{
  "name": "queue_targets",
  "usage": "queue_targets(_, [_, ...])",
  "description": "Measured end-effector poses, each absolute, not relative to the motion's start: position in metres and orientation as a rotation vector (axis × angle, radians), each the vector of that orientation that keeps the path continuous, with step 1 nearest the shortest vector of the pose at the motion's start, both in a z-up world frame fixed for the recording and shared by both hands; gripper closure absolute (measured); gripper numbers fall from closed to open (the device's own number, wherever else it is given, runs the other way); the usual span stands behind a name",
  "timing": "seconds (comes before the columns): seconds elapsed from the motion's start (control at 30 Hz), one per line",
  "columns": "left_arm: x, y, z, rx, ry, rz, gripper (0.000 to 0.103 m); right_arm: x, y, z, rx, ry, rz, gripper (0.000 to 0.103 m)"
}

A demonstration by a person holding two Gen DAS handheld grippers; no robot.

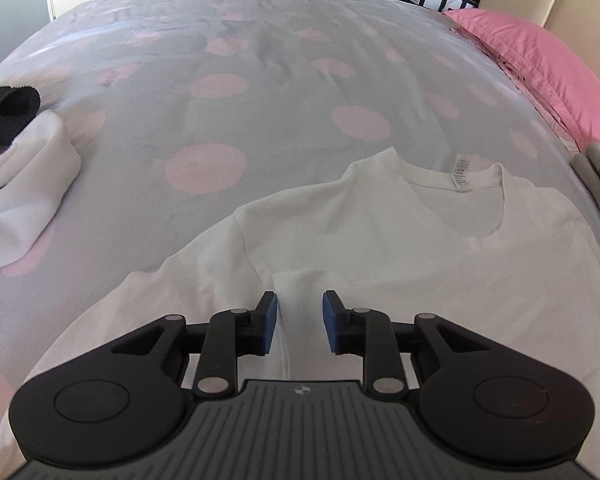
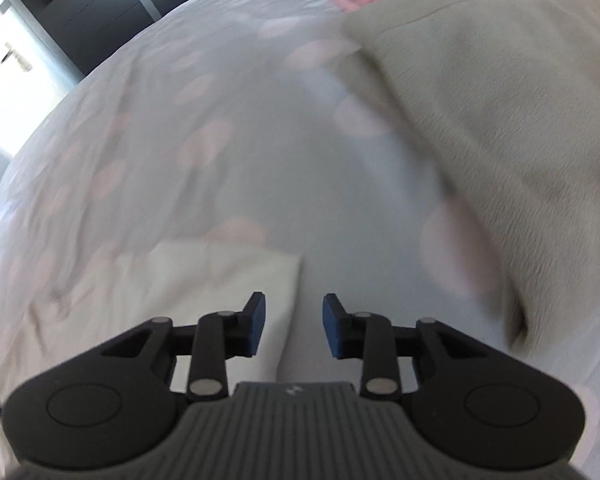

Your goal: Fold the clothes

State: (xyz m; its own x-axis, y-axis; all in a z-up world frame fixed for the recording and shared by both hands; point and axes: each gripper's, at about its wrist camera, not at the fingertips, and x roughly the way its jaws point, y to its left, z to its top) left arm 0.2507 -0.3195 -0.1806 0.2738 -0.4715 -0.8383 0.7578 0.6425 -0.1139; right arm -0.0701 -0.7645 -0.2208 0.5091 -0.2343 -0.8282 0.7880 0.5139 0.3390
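Now, from the left wrist view, the left gripper (image 1: 300,322) is hovering with fingers spread and holding nothing, straddling a folded-in edge of the white T-shirt (image 1: 380,232), which is lying neck-up on the spotted bed (image 1: 220,120). By my judgement a side fold is in hand; pinching that edge comes next. Over on the right wrist view, blurred, the right gripper (image 2: 294,326) is hanging released too, beside a white shirt corner (image 2: 228,276) and a grey-green garment (image 2: 500,120). No containers are showing.
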Motion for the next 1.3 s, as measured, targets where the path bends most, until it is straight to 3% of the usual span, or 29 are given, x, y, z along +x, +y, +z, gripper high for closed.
queue_targets(0.13, [0.241,-0.308,-0.169,0.358,0.978,-0.836,0.072,-0.072,-0.734,-0.225,0.786,0.874,-0.6,0.067])
queue_targets(0.2, [0.237,-0.303,-0.163,0.367,0.975,-0.829,0.072,-0.071,-0.721,-0.232,0.712,0.95,-0.616,0.08])
queue_targets(0.23, [0.234,-0.3,-0.16,0.372,0.973,-0.826,0.072,-0.07,-0.716,-0.236,0.662,0.982,-0.644,0.092])
queue_targets(0.33, [0.227,-0.29,-0.151,0.387,0.972,-0.817,0.072,-0.077,-0.712,-0.233,0.605,0.994,-0.763,0.098])
queue_targets(0.4, [0.222,-0.281,-0.145,0.394,0.983,-0.822,0.072,-0.086,-0.712,-0.226,0.646,0.98,-0.783,0.09])
queue_targets(0.5, [0.218,-0.265,-0.138,0.399,0.989,-0.811,0.072,-0.101,-0.698,-0.214,0.698,0.954,-0.741,0.086])
queue_targets(0.57, [0.215,-0.255,-0.134,0.4,0.991,-0.799,0.072,-0.11,-0.685,-0.208,0.713,0.956,-0.734,0.072])
queue_targets(0.7, [0.21,-0.233,-0.124,0.403,0.995,-0.776,0.072,-0.128,-0.658,-0.195,0.805,0.934,-0.695,0.068])
queue_targets(0.9, [0.205,-0.201,-0.112,0.399,1.001,-0.734,0.072,-0.14,-0.609,-0.168,0.764,0.865,-0.664,0.05])
queue_targets(1.3, [0.231,-0.142,-0.105,0.32,1.038,-0.577,0.063,-0.136,-0.552,-0.145,0.636,0.841,-0.641,0.049])
